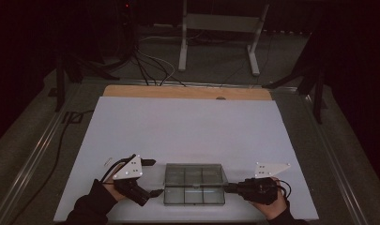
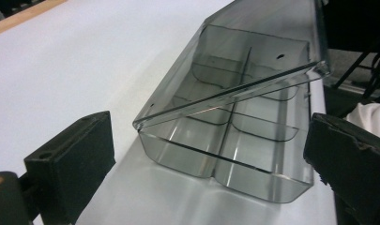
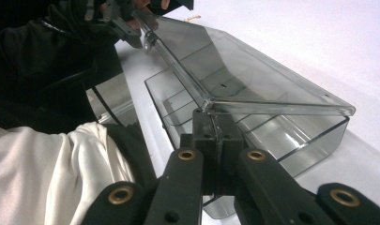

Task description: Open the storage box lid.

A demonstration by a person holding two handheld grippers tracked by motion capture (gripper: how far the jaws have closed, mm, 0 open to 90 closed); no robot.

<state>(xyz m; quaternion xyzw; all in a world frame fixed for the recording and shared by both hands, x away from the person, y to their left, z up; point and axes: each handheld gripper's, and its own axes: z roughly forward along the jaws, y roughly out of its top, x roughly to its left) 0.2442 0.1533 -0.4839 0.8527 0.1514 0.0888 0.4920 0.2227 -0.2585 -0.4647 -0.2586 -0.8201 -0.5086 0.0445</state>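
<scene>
**Clear box held half open between two grippers**

The right gripper has its jaws pressed together, and the right gripper view shows them pinching the corner of the clear lid of a compartment box. The lid is lifted off the box at that end and tilts up, with its far long edge still meeting the box. In the high view the right gripper touches the right side of the box, with a hand behind it at the near table edge.

The left gripper has its jaws spread wide. In the left gripper view one jaw stands at each side and the box lies beyond them, not touched by either pad; the raised lid slants above the compartments. In the high view the left gripper sits just beside the left side of the box, held by a hand in a dark sleeve.

The box rests on the white sheet that covers the table, close to the near edge and about midway between the two hands. Its inside is split by dividers into small cells, and they look empty. Beyond the sheet a strip of wooden tabletop shows, and farther back a metal stand on the floor.
</scene>
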